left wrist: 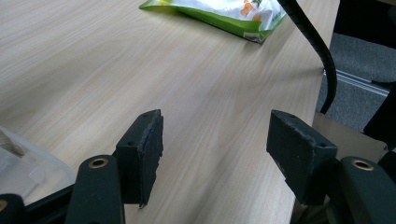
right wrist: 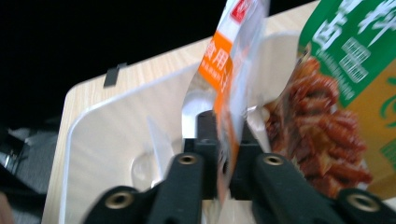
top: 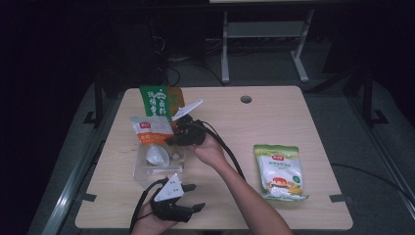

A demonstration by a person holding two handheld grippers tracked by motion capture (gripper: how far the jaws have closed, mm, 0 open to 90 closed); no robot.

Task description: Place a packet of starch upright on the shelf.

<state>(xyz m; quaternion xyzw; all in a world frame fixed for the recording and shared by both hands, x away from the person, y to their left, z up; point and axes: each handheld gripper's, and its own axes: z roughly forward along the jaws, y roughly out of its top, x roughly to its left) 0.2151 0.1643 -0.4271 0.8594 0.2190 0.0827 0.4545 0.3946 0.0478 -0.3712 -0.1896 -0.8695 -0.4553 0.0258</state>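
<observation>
My right gripper (top: 172,139) (right wrist: 223,154) is shut on an orange-and-white packet (top: 150,130) (right wrist: 229,70), pinching its thin edge between the jaws above a clear plastic box (top: 142,170) (right wrist: 116,135). A white rounded item (top: 157,155) lies inside that box. A green-and-orange snack bag (top: 157,102) (right wrist: 355,88) stands just behind the packet. My left gripper (top: 192,197) (left wrist: 215,149) rests near the table's front edge, open, with bare tabletop between its pads.
A green-and-white food bag (top: 280,170) (left wrist: 219,14) lies on the right half of the wooden table (top: 274,122). A cable (top: 225,149) trails from the right gripper along the forearm. The table's right edge and floor lie past the left gripper.
</observation>
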